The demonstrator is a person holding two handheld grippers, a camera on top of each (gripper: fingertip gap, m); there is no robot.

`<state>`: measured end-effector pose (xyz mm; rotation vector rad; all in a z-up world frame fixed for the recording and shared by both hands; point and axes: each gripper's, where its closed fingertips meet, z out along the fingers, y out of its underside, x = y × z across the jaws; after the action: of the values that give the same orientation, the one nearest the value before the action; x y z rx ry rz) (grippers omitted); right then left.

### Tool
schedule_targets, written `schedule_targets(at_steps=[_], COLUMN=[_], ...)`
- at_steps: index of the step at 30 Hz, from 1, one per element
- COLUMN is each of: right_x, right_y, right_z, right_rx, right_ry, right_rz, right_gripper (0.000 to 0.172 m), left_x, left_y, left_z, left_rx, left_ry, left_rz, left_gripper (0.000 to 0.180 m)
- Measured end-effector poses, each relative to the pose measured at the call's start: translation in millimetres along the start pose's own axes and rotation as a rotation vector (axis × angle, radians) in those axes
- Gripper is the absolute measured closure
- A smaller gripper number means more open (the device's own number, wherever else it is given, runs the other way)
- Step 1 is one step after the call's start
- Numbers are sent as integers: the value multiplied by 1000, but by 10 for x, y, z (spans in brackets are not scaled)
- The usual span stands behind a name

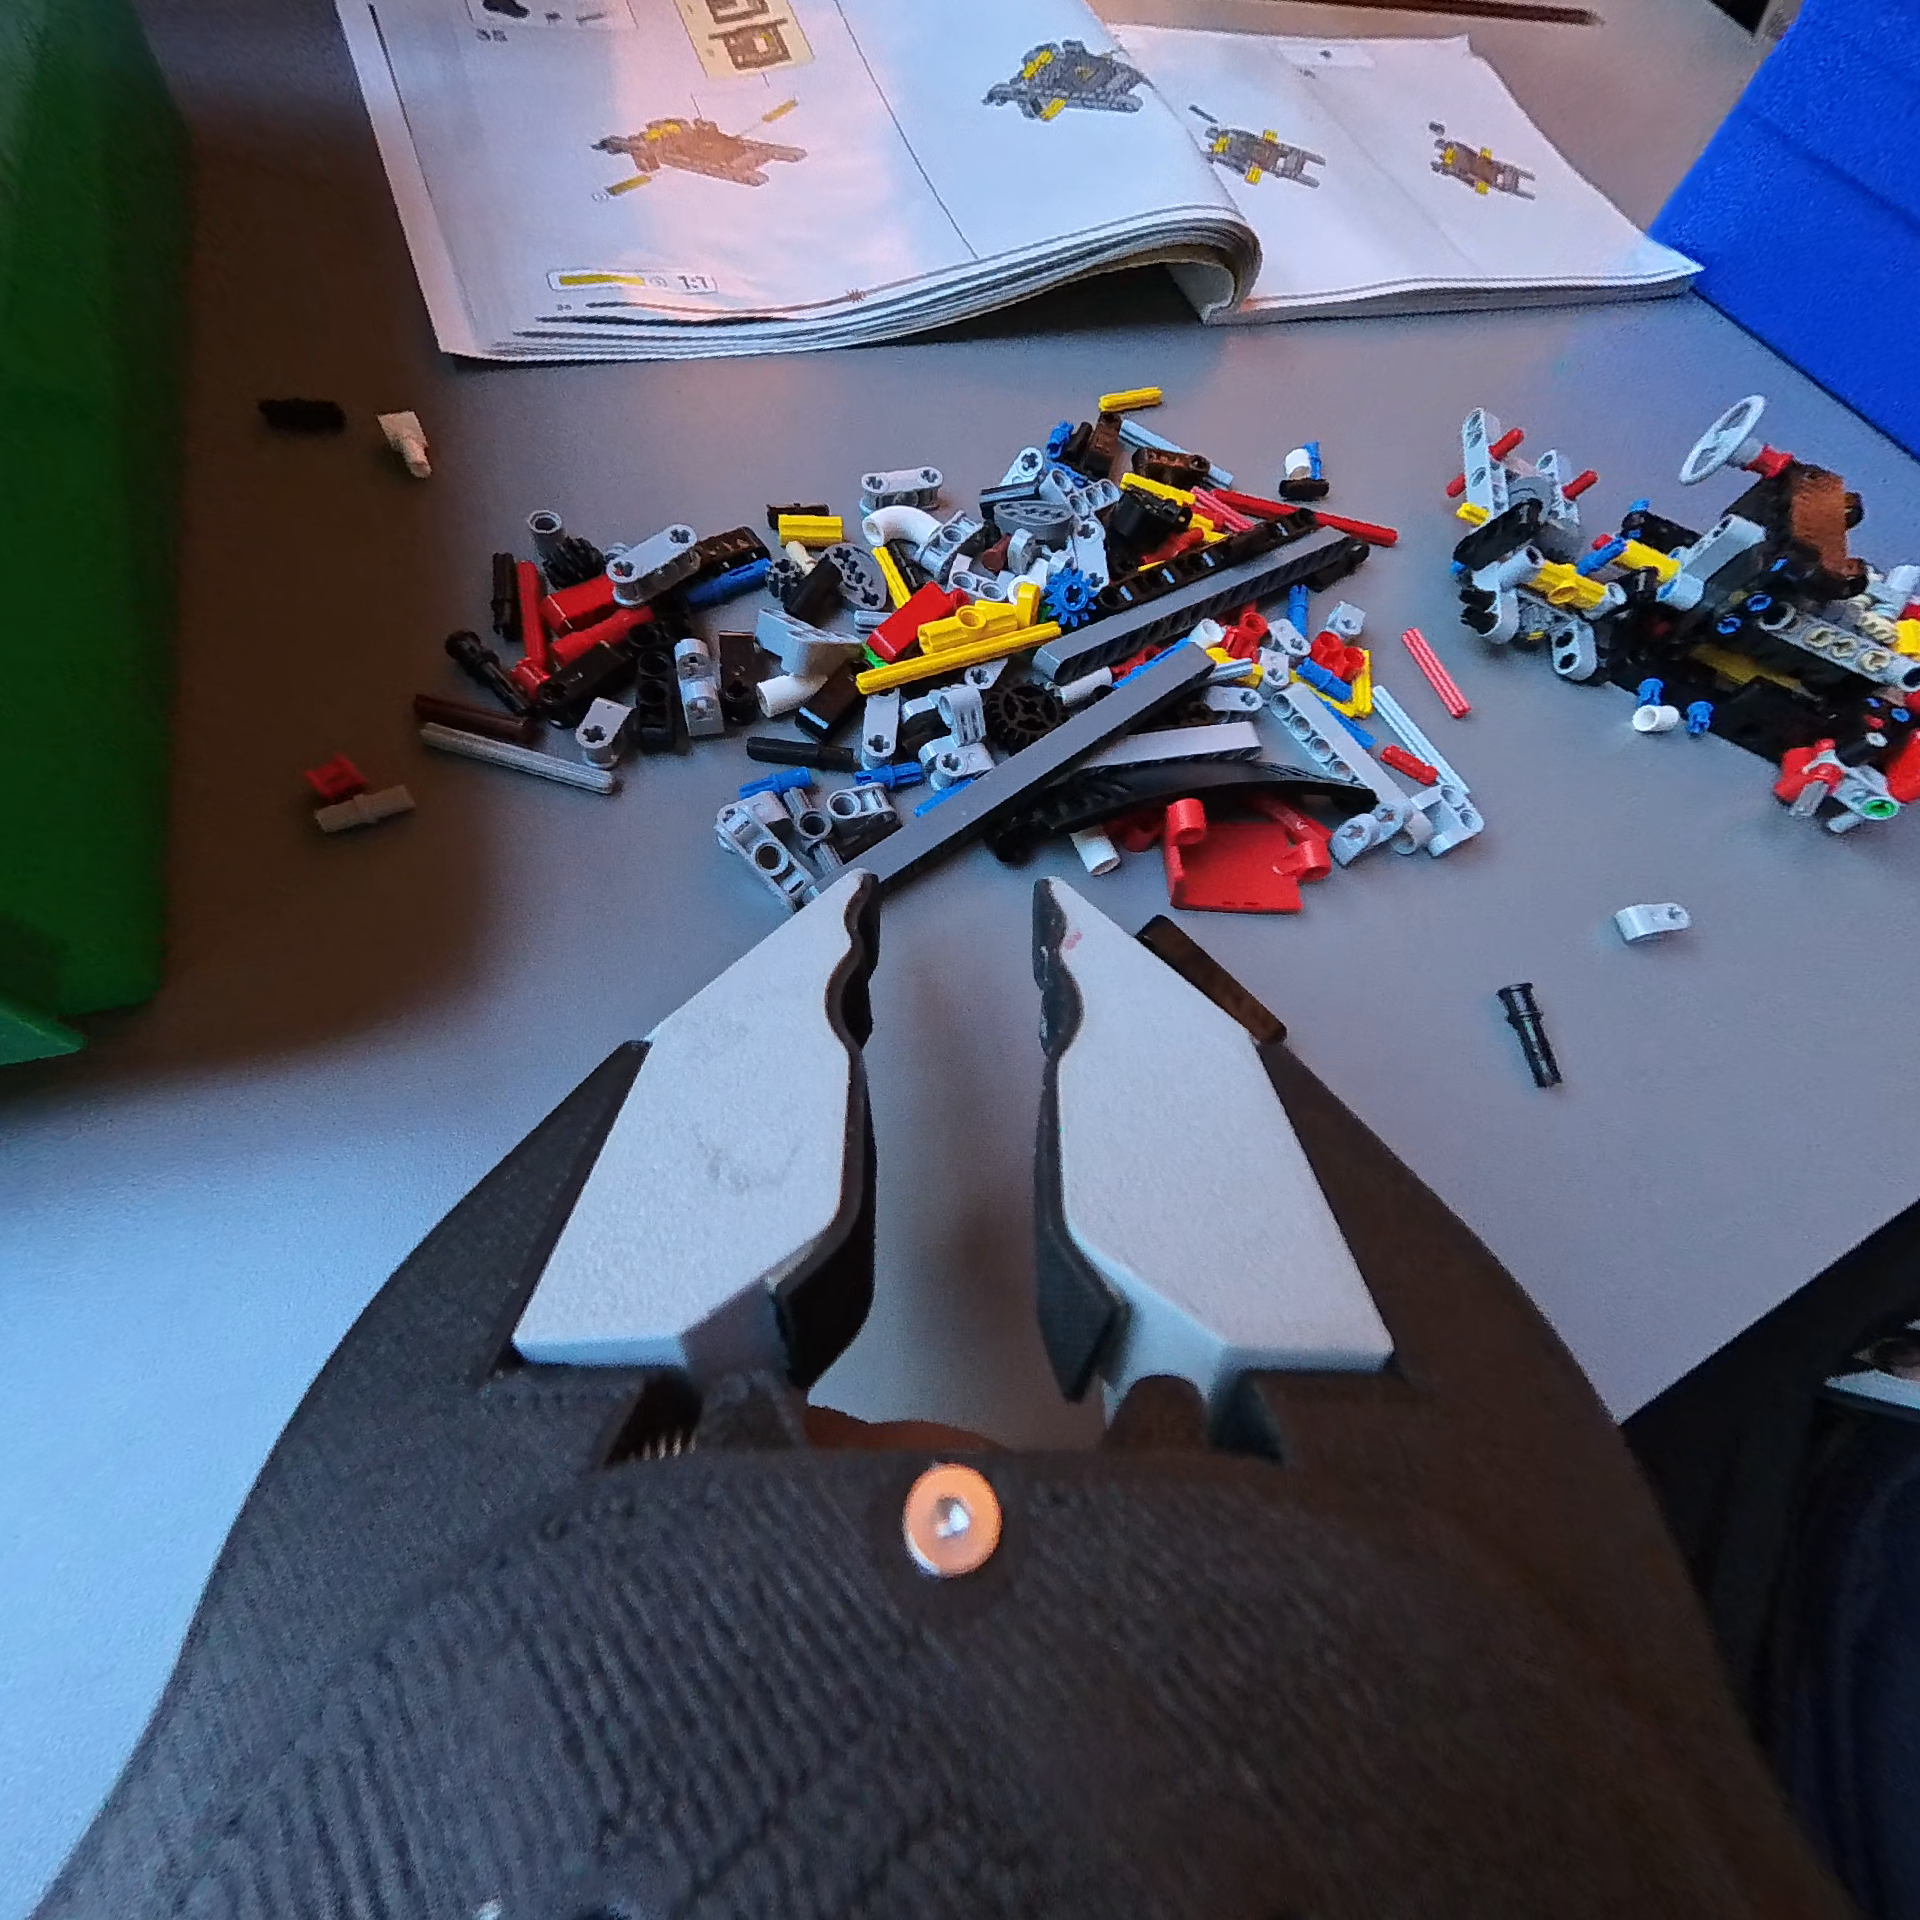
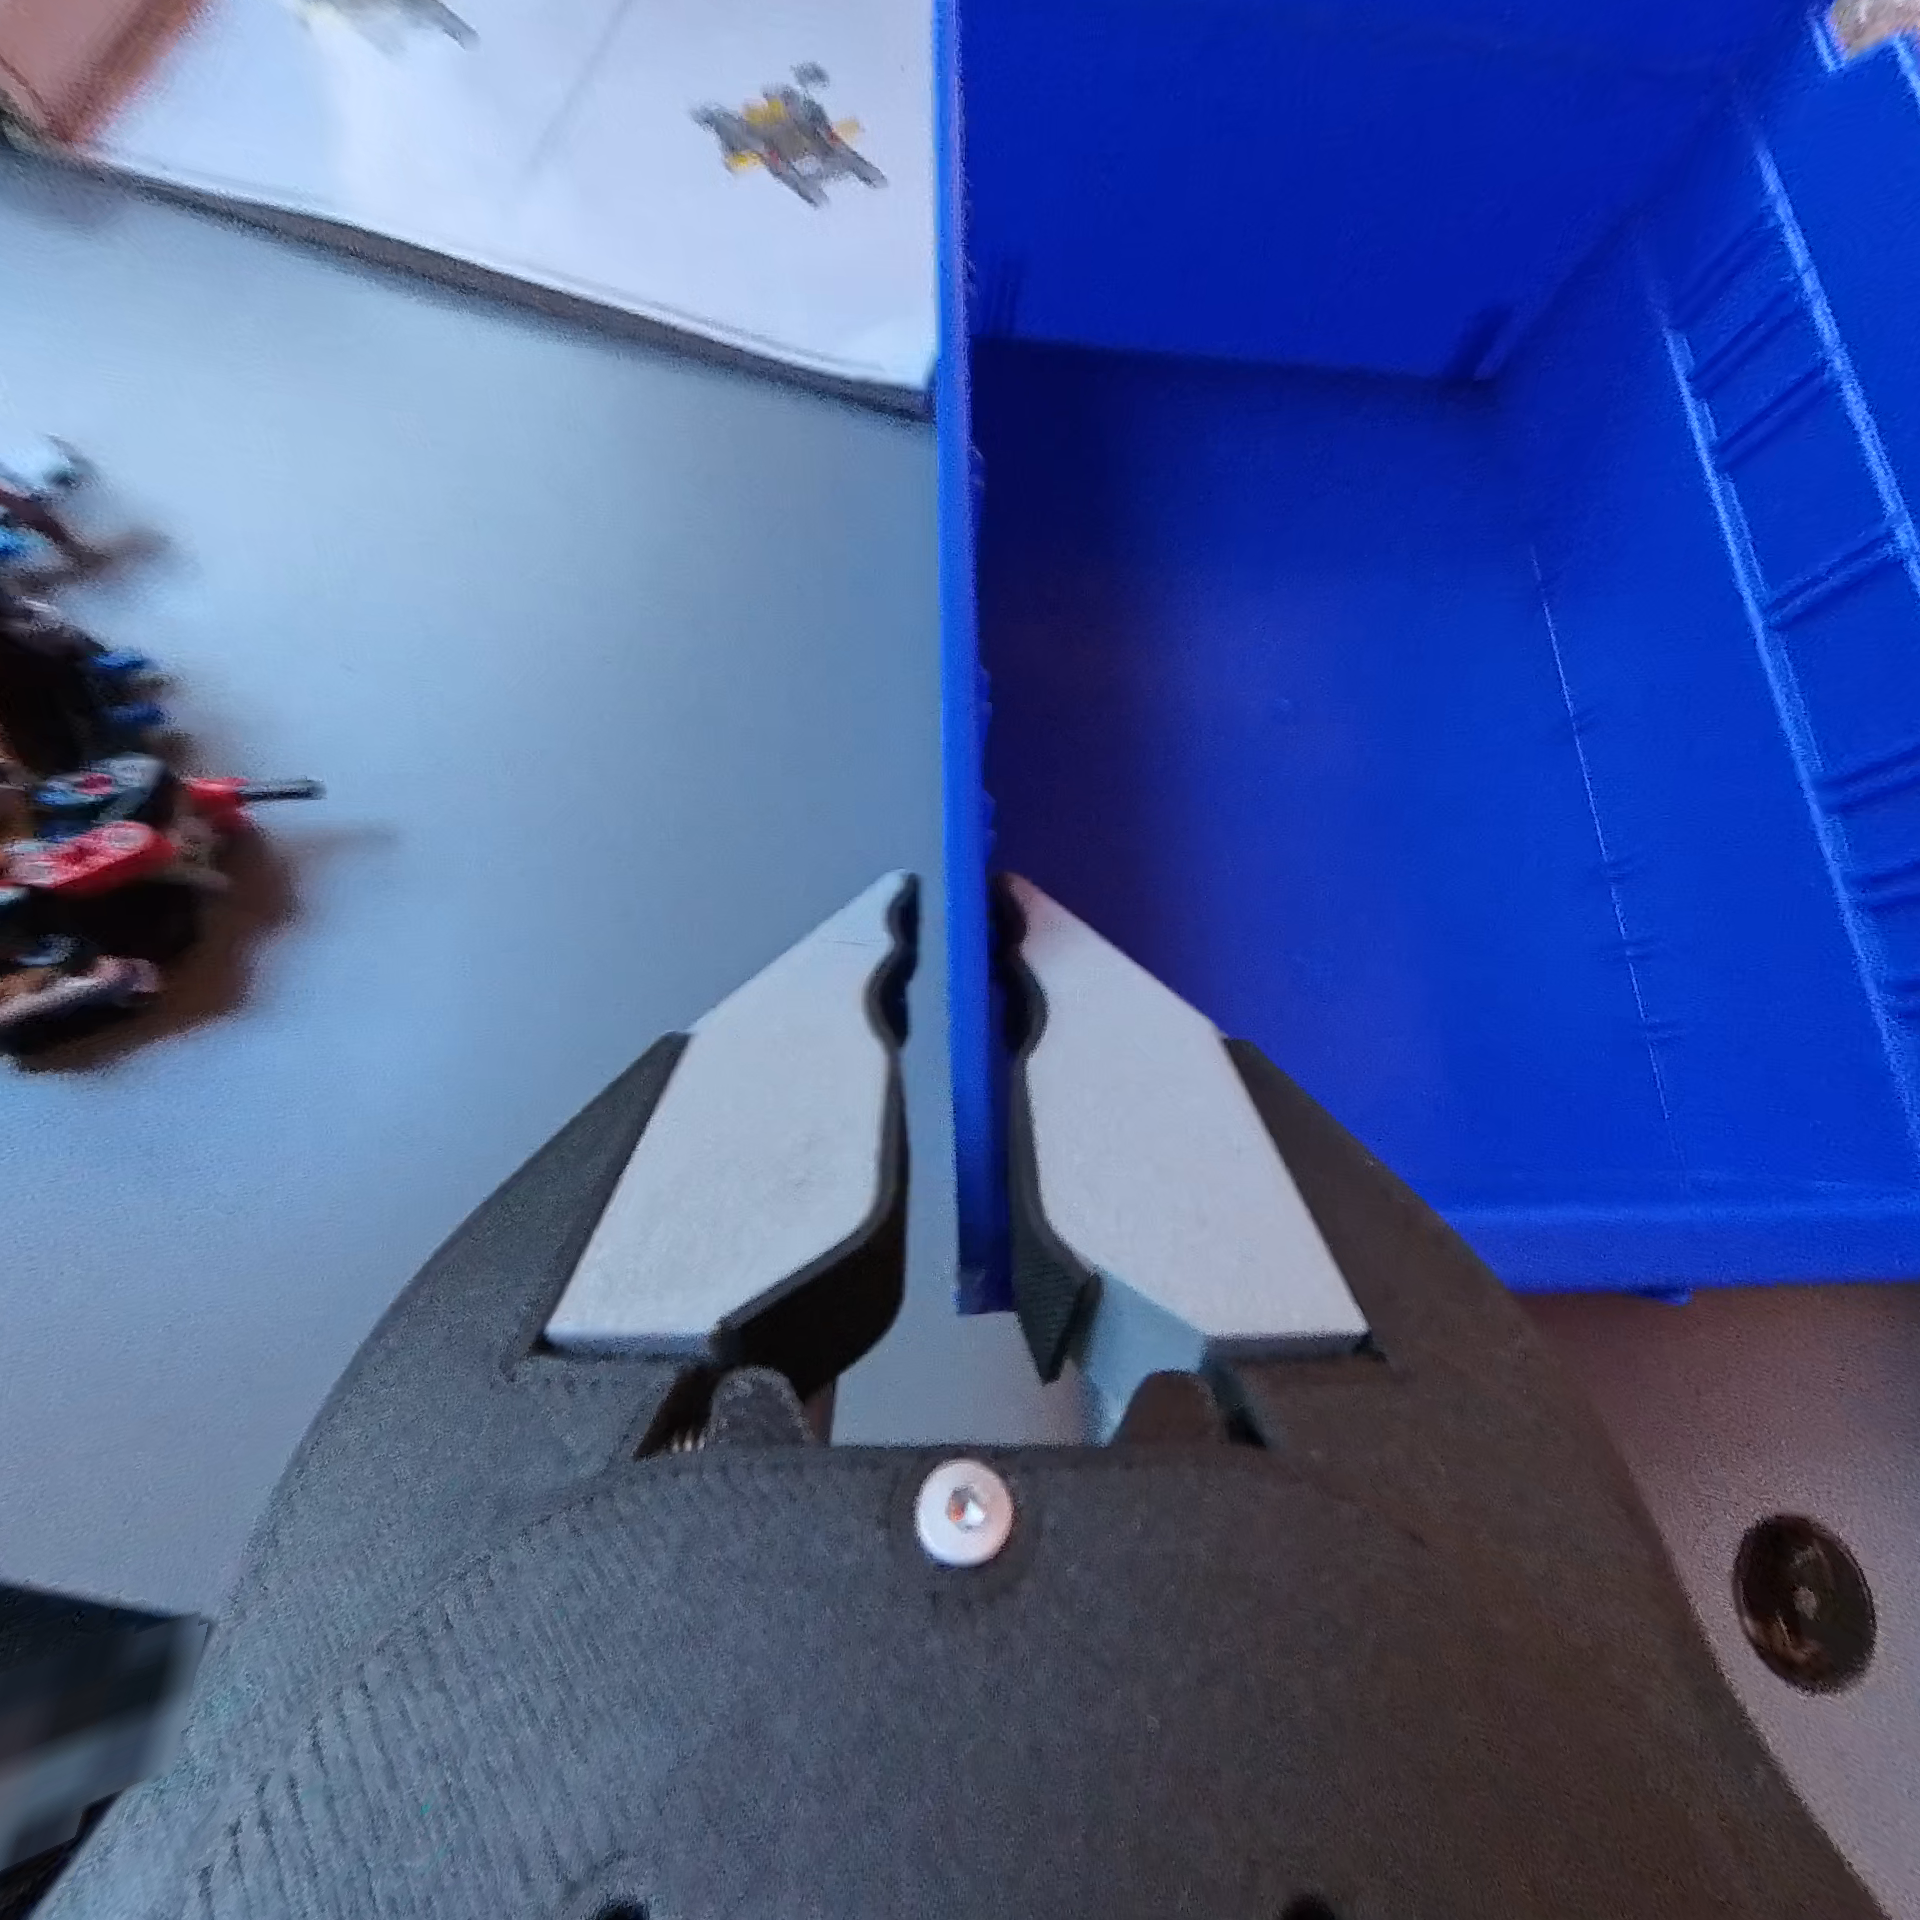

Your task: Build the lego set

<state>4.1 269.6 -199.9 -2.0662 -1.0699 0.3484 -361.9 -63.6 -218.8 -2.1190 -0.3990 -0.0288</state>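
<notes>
Grey tabletop (image 1: 260, 1195) carried a parts pile (image 1: 966, 644); front edge lay bare. Left gripper (image 1: 951, 894) gaped, holding nothing. Right gripper (image 2: 956, 883) straddled blue bin wall (image 2: 961, 623), left pad clear.

Each hand-held gripper, the left (image 1: 951, 904) and the right (image 2: 956, 899), has a black body with a ribbed printed texture and one silver screw at its centre. Its two light grey fingers (image 1: 727, 1122) taper to points and are lined inside with wavy black pads (image 2: 894, 977).
</notes>
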Motion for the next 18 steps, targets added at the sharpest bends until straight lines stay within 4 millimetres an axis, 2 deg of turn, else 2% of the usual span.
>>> schedule_targets(at_steps=[1,2,4,5,7,9,10,12,15,18], right_x=[-48,-85,-94,-32,302,836,1112,1540,1990,2429], right_y=[-68,-147,-319,-412,-616,-837,-913,-963,-1165,-1334], right_z=[-59,-171,-494,-674,-988,-1125,-1076,-774,-248,413], right_rx=[25,64,161,210,304,378,367,230,113,-36], right_ry=[-22,-39,-78,-96,-93,-55,-43,-62,-54,17], right_rz=[-6,-15,-9,5,51,112,142,194,215,223], right_gripper=[149,148,141,135,130,123,118,99,97,85], left_x=[-3,-2,-3,-4,-2,-2,-3,-11,-34,-76], left_y=[-3,-9,-18,-14,4,22,29,45,73,109], left_z=[-3,-8,-14,-12,5,21,28,41,62,88], left_rx=[3,8,15,12,-4,-19,-25,-38,-61,-90], left_ry=[-1,-2,-2,-2,-2,-11,-18,-34,-54,-75], left_rz=[0,0,0,-1,1,11,19,30,31,12], left_gripper=[154,154,155,154,154,154,154,154,154,154])
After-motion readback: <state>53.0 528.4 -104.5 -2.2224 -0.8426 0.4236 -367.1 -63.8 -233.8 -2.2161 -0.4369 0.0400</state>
